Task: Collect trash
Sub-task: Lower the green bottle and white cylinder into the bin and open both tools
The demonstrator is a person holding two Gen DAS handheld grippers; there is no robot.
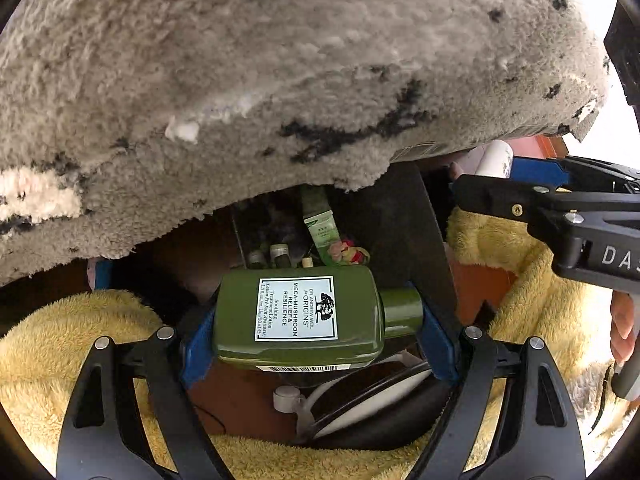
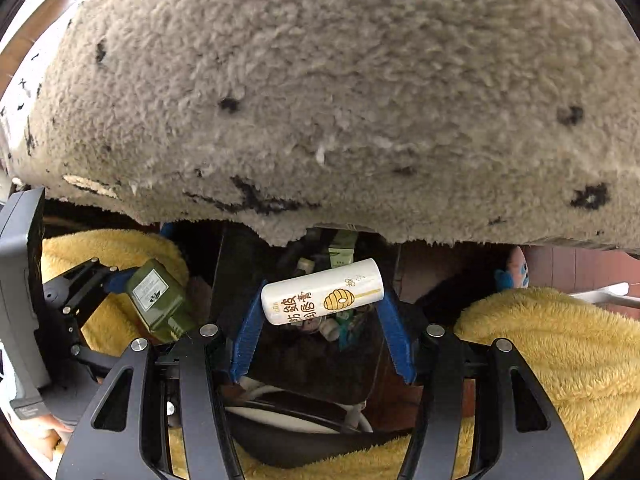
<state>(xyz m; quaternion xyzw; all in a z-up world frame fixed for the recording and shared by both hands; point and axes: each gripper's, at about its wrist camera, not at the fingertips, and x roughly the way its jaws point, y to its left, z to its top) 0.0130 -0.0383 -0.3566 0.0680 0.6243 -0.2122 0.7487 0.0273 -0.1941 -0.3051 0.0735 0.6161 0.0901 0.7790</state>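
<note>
The green lotion bottle [image 1: 304,316] lies crosswise between my left gripper [image 1: 320,340] fingers, clenched end to end, cap at three o'clock. The white tube [image 2: 324,296] sits likewise clamped in my right gripper [image 2: 322,320], tilted up toward two o'clock. I judge both pieces are mid-carry over the dark bin [image 2: 320,360] below, under the shaggy rug [image 2: 340,100] at twelve. Next comes lowering and letting go, clear of the yellow fleece [image 2: 560,352].
</note>
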